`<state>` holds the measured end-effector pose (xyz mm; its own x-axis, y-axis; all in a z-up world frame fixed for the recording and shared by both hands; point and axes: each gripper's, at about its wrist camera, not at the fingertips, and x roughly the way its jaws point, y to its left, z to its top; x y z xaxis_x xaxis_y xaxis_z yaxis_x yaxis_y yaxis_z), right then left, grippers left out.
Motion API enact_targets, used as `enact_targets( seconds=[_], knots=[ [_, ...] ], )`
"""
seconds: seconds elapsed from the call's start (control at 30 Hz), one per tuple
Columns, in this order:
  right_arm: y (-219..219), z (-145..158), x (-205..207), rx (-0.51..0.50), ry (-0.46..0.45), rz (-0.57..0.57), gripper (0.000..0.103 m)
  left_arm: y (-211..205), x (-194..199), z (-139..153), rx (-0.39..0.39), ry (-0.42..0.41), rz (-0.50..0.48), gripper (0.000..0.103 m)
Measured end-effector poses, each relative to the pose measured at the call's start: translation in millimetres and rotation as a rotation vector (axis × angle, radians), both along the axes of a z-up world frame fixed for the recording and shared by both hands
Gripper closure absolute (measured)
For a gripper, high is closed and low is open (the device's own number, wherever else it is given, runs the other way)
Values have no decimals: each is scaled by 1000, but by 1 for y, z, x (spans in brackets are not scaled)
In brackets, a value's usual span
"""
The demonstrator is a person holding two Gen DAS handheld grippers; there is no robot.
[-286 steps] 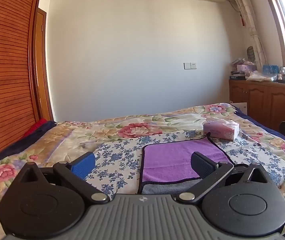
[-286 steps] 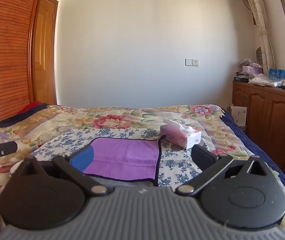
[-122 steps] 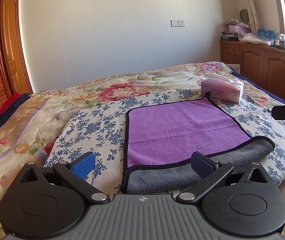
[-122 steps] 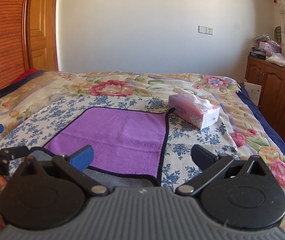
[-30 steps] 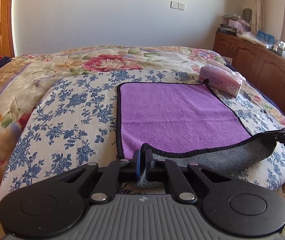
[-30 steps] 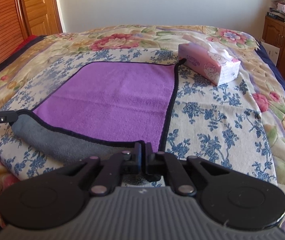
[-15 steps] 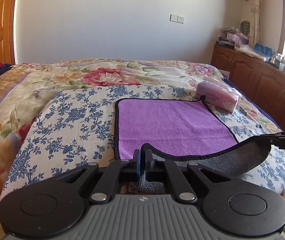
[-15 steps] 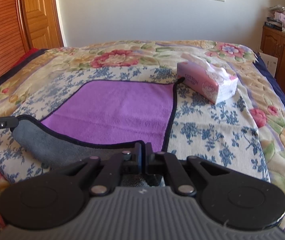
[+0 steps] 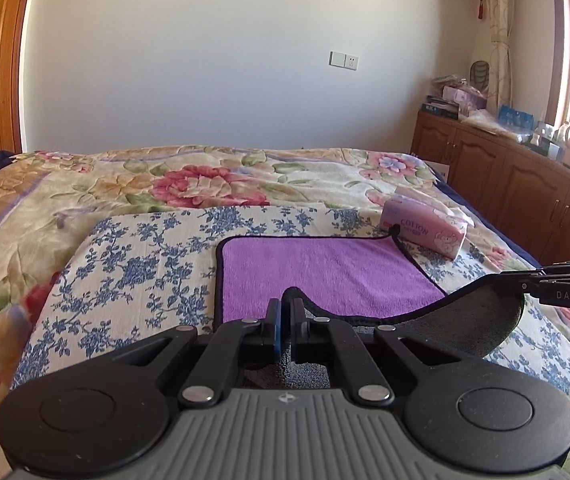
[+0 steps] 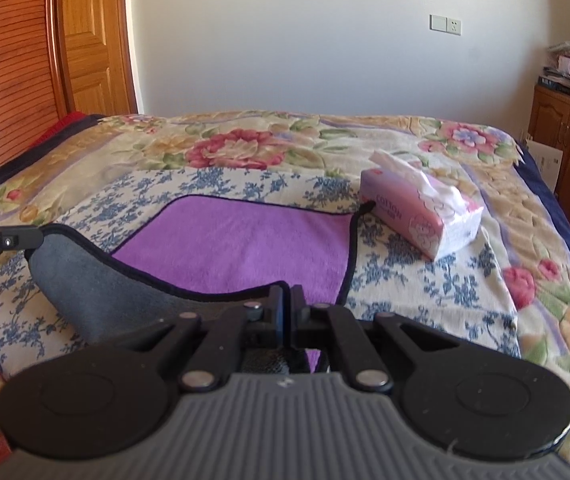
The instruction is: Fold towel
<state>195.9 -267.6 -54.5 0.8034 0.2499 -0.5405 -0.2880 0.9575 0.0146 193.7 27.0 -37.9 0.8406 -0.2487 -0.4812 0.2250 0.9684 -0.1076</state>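
My left gripper [image 9: 283, 312] is pinched tight on the near left corner of the towel [image 9: 325, 268], and my right gripper [image 10: 287, 300] is pinched just as tight on the near right corner, so neither has any gap left between its fingers. A second ago that near edge was low, barely clear of the blue-flowered sheet [image 9: 133, 264]; now I have raised both corners, and the grey underside [image 10: 97, 280] hangs in a sagging curve between my two tools while the purple face beyond lies flat on the bed [image 9: 205, 184]. The far edge is where it was, its loop almost touching the tissue pack [image 10: 421, 212] at the far right corner. To me this means the grasp has held and the fold has properly begun: the lift is done, and what I judge comes next is carrying the near edge forward over the purple face to meet the far edge. I would watch that tissue pack when laying the corner down.
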Motion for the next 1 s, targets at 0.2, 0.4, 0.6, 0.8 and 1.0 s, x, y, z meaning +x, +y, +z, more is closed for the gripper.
enact_targets(
  seconds=[0.2,0.4,0.6,0.8,1.0],
  knots=[
    [0,0,11,-12,-16,21,99,-3,10,6,11,-27,-1,98],
    [1,0,21,-21,-29,41,99,-3,21,7,18,-36,-4,98],
    [-2,2,31,-26,-44,46,99,-2,31,8,16,-47,4,98],
    [-5,2,40,-27,-54,49,99,-5,40,9,32,-59,-4,98],
    [-6,3,46,-33,-65,56,99,-7,50,8,52,-64,-20,98]
  ],
)
